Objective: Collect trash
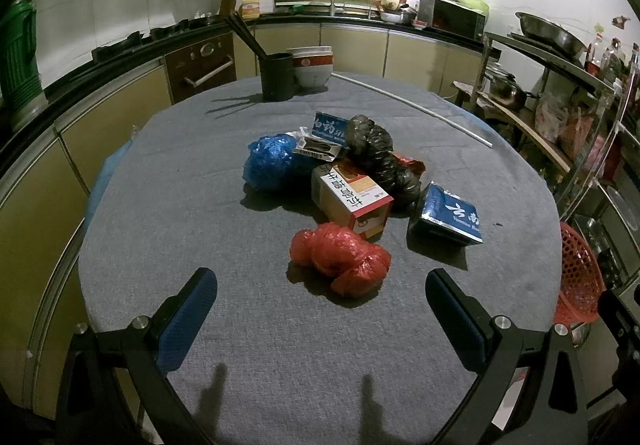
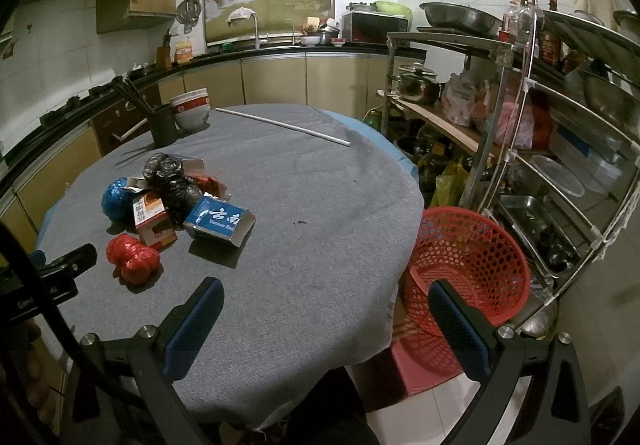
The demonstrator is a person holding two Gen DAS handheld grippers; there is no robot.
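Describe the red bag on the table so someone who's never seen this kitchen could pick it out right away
On the round table covered in grey cloth, look at the pile of trash near its middle. The red plastic bag lies at the pile's near edge, closest to the left gripper. It is the only red crumpled bundle; its neighbours are a blue bag, a black bag and printed boxes.

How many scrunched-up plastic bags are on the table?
3. The red bag lies nearest the left gripper, the blue bag at the pile's left, and the black bag behind the boxes. More may hide underneath.
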